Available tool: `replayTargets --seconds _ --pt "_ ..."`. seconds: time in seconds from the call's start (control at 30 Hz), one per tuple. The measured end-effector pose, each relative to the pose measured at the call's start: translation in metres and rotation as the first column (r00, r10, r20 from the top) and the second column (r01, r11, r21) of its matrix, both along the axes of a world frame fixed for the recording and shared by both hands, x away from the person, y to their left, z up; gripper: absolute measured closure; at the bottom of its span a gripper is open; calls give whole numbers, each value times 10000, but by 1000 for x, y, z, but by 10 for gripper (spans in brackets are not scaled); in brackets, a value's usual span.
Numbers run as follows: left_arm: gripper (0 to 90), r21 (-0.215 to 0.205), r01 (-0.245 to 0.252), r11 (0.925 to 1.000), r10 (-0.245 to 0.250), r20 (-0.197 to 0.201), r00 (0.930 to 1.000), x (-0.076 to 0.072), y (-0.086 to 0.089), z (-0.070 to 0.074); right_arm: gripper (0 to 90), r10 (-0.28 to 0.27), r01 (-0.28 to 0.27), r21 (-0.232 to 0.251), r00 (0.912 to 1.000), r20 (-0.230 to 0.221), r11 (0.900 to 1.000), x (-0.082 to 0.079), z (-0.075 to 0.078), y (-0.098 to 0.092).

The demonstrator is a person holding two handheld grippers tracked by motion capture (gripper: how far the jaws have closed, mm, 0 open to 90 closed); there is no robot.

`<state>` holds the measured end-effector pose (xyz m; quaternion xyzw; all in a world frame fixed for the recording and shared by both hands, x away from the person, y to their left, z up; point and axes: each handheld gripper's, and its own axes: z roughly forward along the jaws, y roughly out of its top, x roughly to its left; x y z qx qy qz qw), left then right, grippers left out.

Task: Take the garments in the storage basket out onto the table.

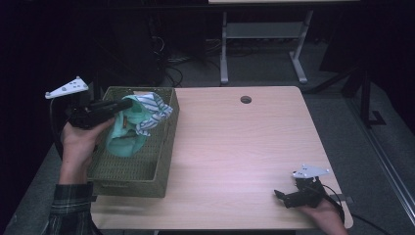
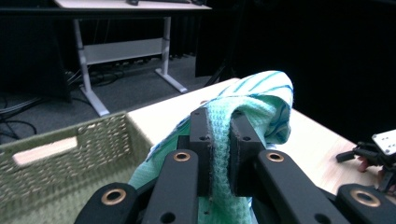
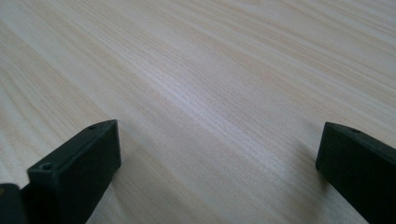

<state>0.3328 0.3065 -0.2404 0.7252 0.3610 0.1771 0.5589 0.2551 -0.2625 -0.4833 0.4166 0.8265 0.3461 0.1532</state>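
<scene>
In the high view, a woven green basket [image 1: 132,169] sits at the left edge of the light wooden table [image 1: 235,147]. The left claw [image 1: 128,104] reaches in over the basket's left wall, held by a hand with a plaid sleeve, and lifts a mint-green cloth [image 1: 126,137] that hangs down into the basket. A white cloth with blue stripes [image 1: 152,111] is bunched against the mint one, at the basket's far right side. The right claw [image 1: 280,196] lies low on the table well to the right of the basket, near the front right corner, with a grey plate on top. A round hole [image 1: 245,99] marks the table beyond the basket, near the far edge.

The left gripper view gives what the high view cannot: the left claw [image 2: 219,156] is pinching a fold of the mint waffle-weave cloth [image 2: 219,140] between its pads, nearly pressed together. The striped cloth [image 2: 268,93] drapes over the top of the mint one, just beyond the jaws. The basket [image 2: 70,158] lies below and left, with a handle slot in its wall. The right claw [image 2: 369,151] shows far off at the right edge, on the table [image 2: 163,114].

The right gripper view shows the right claw [image 3: 219,154] spread wide, with bare table [image 3: 210,70] grain between its jaws, something too small to judge from above.
</scene>
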Motion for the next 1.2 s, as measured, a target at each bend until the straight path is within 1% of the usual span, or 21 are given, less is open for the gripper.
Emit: replayTargets --seconds 0.2,0.37,0.47,0.6,0.67,0.73,0.93,1.2 --pt "818 -70 252 9997 -252 36 9997 1 -18 9 0 0 0 0 10000 -2 10000 0 0 0" --pt "818 -205 642 9977 -641 41 9979 1 -34 14 0 2 -2 -1 10000 -3 10000 0 0 0" --pt "818 -231 912 9956 -910 99 9958 0 -44 16 0 3 -3 0 10000 0 10000 0 0 0" --pt "818 -304 1149 9929 -1146 134 9933 -1 -57 17 0 2 -2 0 10000 -3 10000 0 0 0" --pt "818 -377 1332 9904 -1328 116 9911 0 -65 16 0 2 -2 0 10000 -3 10000 0 0 0" --pt "818 -350 1380 9898 -1376 123 9904 0 -67 16 0 1 -1 0 10000 -2 10000 0 0 0" --pt "818 -436 1864 9815 -1862 80 9825 1 -91 13 0 1 -1 -1 10000 -4 10000 0 0 0" --pt "819 -474 2506 9669 -2505 89 9681 1 -123 12 0 2 -2 -1 10000 -5 10000 0 0 0"
